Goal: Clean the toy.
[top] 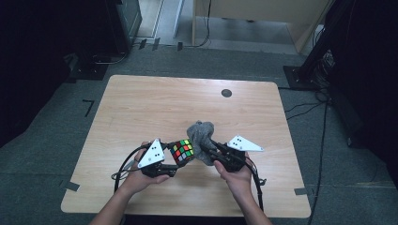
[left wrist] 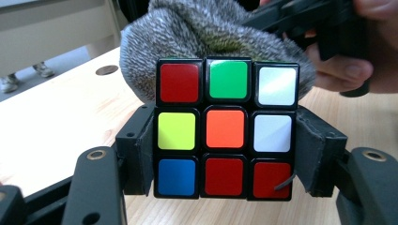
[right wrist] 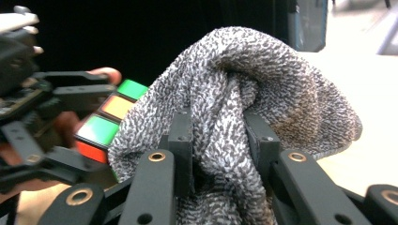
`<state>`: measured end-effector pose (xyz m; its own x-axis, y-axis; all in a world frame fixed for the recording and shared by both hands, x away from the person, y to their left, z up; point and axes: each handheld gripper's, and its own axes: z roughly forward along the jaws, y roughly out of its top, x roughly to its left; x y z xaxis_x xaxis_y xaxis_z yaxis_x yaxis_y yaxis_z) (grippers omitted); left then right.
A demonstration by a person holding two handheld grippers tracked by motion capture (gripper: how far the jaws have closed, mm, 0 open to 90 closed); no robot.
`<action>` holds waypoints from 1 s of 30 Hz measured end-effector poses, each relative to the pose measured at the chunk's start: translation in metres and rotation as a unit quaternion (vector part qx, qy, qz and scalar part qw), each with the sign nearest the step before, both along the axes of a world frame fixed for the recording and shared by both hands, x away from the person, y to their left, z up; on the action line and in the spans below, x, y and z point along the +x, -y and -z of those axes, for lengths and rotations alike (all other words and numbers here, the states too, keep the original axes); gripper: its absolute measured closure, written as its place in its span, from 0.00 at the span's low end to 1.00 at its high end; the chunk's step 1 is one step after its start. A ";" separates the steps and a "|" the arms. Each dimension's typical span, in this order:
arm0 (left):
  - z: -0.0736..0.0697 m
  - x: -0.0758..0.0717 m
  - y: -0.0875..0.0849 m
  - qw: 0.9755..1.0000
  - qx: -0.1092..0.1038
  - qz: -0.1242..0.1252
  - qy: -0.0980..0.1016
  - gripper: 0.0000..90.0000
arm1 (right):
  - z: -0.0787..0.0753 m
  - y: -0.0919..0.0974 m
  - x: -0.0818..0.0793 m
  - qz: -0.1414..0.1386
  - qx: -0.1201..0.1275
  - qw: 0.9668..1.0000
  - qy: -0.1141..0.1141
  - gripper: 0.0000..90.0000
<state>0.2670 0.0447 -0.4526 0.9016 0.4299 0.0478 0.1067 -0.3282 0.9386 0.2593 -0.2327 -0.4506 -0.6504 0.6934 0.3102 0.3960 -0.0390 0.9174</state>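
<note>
Centrally, a scrambled Rubik's cube (left wrist: 225,129) is held above the wooden tabletop (top: 141,108), clamped across its lower two layers by the jaws of the left hand-held gripper (top: 174,159); the padded jaw faces press on two opposite sides of the cube. The cube appears rigid and light, with glossy stickered faces that are probably slippery, so a squeeze on flat opposing faces, as shown, seems the soundest hold; a grip at corners or edges would likely let it twist out, and its layers may rotate under uneven force. Touching the cube's far side is a grey knitted cloth (right wrist: 244,108), soft, limp and easily bunched. The right hand-held gripper (right wrist: 220,154) is clenched on a gathered fold of this cloth, the rest bulging loosely beyond the jaws. Such fabric can be pinched anywhere, though a thick fold gives the firmest purchase. Both hands (top: 141,178) rest low over the near half of the tabletop.
</note>
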 end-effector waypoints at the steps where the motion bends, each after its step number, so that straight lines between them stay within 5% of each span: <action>1: 0.000 0.000 0.000 1.000 -0.002 0.002 -0.002 0.38 | -0.001 0.001 0.000 0.002 0.001 1.000 0.002 0.77; 7: 0.006 0.001 0.006 1.000 0.016 0.002 -0.006 0.38 | -0.022 -0.006 -0.014 -0.030 0.030 0.998 0.040 0.77; 10: 0.005 -0.001 0.009 1.000 0.017 0.006 -0.004 0.38 | -0.024 -0.019 -0.020 -0.059 0.019 0.997 0.050 0.77; 13: 0.005 -0.002 0.007 1.000 0.020 0.004 -0.001 0.38 | -0.017 -0.024 -0.019 -0.056 -0.002 0.997 0.056 0.77; 20: 0.000 0.005 -0.007 1.000 -0.022 -0.011 -0.017 0.38 | 0.003 0.001 0.000 0.003 -0.005 1.000 0.005 0.78; 24: -0.004 0.013 -0.019 0.996 -0.073 -0.032 -0.044 0.38 | 0.017 0.012 0.008 0.031 -0.022 0.999 -0.020 0.78; 30: -0.003 0.018 -0.024 0.990 -0.109 -0.047 -0.069 0.38 | 0.031 0.016 0.018 0.043 -0.047 0.997 -0.035 0.75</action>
